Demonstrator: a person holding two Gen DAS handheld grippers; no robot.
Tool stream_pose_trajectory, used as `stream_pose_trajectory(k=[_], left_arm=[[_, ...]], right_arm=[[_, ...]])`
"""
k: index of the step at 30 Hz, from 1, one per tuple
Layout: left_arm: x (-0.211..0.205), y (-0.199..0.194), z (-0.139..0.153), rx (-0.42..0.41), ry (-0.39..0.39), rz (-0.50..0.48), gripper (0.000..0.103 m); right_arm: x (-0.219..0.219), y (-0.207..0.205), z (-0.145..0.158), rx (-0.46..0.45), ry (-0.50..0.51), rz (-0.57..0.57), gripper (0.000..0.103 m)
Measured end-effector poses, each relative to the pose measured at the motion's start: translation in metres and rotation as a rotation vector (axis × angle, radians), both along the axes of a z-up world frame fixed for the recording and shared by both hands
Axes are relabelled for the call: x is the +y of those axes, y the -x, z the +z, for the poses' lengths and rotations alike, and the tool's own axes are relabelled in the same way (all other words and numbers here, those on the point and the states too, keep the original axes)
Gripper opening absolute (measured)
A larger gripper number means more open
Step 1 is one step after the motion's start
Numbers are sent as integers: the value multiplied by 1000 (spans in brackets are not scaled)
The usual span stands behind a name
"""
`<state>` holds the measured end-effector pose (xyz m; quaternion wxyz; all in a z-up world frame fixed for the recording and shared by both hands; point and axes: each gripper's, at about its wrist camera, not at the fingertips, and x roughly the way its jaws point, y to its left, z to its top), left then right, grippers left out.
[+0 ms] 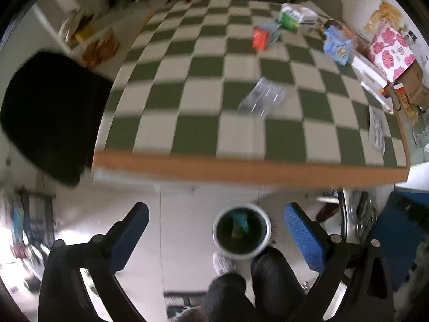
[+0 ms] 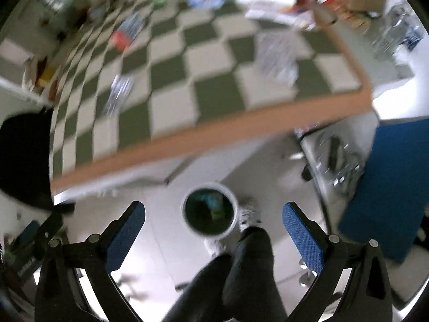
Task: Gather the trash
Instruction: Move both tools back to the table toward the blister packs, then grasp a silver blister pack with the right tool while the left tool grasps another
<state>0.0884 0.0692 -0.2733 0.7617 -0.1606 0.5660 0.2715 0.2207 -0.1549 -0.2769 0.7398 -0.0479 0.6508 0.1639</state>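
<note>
A white-rimmed trash bin (image 1: 241, 234) stands on the floor below the table edge, with teal and yellow wrappers inside; it also shows in the right wrist view (image 2: 209, 212). My left gripper (image 1: 215, 225) is open and empty above the bin. My right gripper (image 2: 213, 224) is open and empty above it too. On the checkered table (image 1: 187, 123) lie a silver wrapper (image 1: 262, 96), a red packet (image 1: 259, 38), a green-white box (image 1: 291, 16) and a blue bag (image 1: 337, 43). The right wrist view shows a silver wrapper (image 2: 119, 94) and a crumpled wrapper (image 2: 276, 56).
A black chair back (image 1: 51, 112) stands left of the table. Boxes and a pink flowered bag (image 1: 390, 48) crowd the table's right side. The person's dark-trousered legs (image 1: 257, 281) and slippers are beside the bin. A blue panel (image 2: 386, 187) is at right.
</note>
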Motion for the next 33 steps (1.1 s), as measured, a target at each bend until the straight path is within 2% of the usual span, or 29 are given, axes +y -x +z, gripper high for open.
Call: stream_pose_trajectory(k=[4,7,9,13,15,16,17,18,20,23,24,28,30,33], left_arm=[[16,-84,-20,64,-54,-119,103],[32,-132,-46,152,-59,-204,103],[44,-154,-62,199,-32,-244,103],[57,-186,-94,280,8,-319,95],[58,-196,-102,297,24,-344,84],[58,-199,-106,303,34,-345,74],[59,-202,-107,306,47,-345,69],[59,-204,-108,300,65,-345,66],[60,-206,-106,281,111,-326,53],[66,-201,-106,262,176,-235,50],[73,-195,-108,239,258,-158,50],[92,-175,-111,149,399,45,50],[92,-174,-113,147,403,39,51],[78,-179,-116,209,349,-51,56]], right_arm=[[-8,-86,1,-34,51,-56,103],[-11,-144,-19,-9,84,-81,103],[-11,-172,-34,11,90,-90,103],[1,-215,-75,50,131,-99,103],[6,-229,-92,75,138,-104,97],[9,-233,-97,81,130,-103,91],[13,-236,-102,81,134,-98,80],[17,-237,-105,75,142,-94,77],[23,-236,-104,46,162,-88,67],[38,-229,-102,41,128,-54,67],[44,-226,-103,42,121,-31,67],[68,-214,-104,72,92,71,67],[78,-210,-106,90,94,103,67],[87,-211,-108,91,120,115,71]])
